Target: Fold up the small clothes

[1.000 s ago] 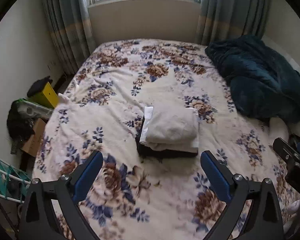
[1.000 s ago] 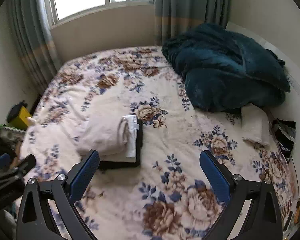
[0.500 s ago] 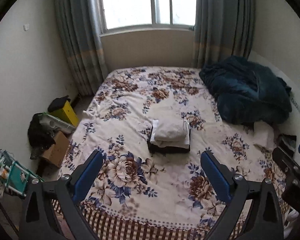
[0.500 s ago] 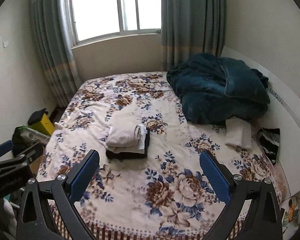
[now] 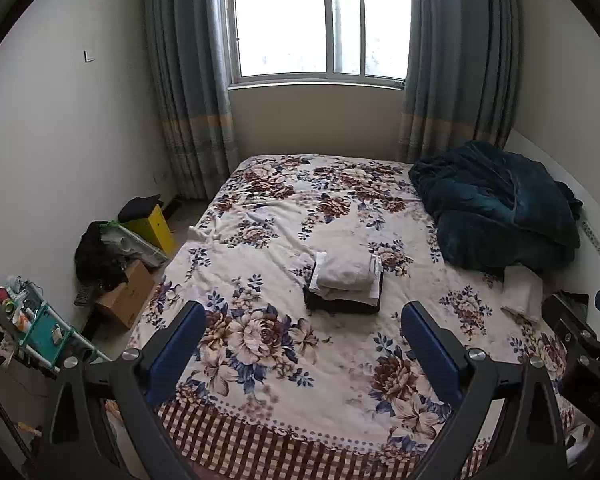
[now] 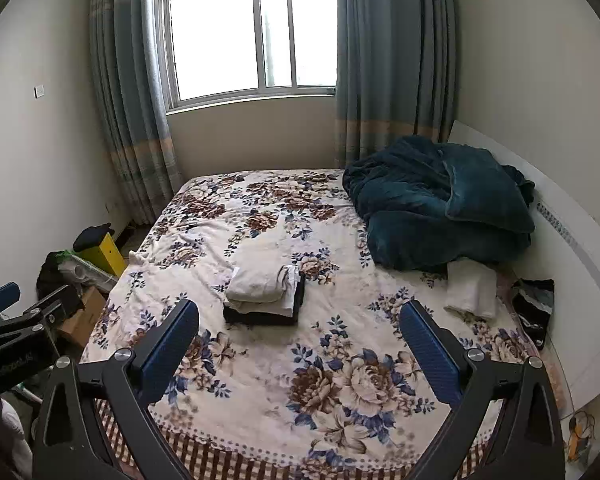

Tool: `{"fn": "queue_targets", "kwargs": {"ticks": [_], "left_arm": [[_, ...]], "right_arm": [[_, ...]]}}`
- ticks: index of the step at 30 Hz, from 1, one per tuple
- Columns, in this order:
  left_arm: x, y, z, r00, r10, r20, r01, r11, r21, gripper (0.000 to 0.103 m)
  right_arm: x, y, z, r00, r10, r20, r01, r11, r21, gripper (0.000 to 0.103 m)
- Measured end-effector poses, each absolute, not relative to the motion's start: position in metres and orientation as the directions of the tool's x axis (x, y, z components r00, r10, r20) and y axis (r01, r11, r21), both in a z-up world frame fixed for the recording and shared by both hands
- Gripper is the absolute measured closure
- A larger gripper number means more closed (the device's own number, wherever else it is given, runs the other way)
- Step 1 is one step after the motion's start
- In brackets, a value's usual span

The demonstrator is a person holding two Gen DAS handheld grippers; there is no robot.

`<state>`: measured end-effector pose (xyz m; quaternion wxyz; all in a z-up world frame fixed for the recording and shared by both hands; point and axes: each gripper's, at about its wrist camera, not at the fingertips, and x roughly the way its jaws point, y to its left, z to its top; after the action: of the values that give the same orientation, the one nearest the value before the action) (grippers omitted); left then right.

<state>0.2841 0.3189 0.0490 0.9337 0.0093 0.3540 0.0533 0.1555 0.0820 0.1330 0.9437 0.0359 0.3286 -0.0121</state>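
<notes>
A small stack of folded clothes lies in the middle of the floral bed: a cream piece on top, white under it, a black one at the bottom. My left gripper hangs open above the bed's near edge, far back from the stack, with nothing between its blue pads. My right gripper is likewise open and empty, well short of the stack. Each gripper shows at the edge of the other's view.
A dark teal blanket is heaped at the right by the headboard, with a white folded cloth beside it. Boxes, a yellow case and a teal rack crowd the floor at left. Window and curtains stand behind.
Both grippers have pulled back and risen away from the stack, so the whole bed and window now show. The folded stack has stayed in place. Both stay open.
</notes>
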Motion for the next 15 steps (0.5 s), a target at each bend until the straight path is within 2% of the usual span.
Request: {"fn": "queue_targets", "kwargs": {"ticks": [6,15], "left_arm": [[0.2788,0.3169,0.0468,0.734,0.147,-0.663,-0.116,0.989,0.091,0.000],[0.2766,0.3175,0.0401,0.723,0.147,-0.675,-0.123,0.989,0.083,0.000]], "right_arm": [[0.1567,0.0764,0.1345,0.786,0.019,-0.618,0.027,0.998,0.064,0.000],[0.1592,0.0732,0.1353,0.781,0.023,-0.624,0.019,0.998,0.061,0.000]]}}
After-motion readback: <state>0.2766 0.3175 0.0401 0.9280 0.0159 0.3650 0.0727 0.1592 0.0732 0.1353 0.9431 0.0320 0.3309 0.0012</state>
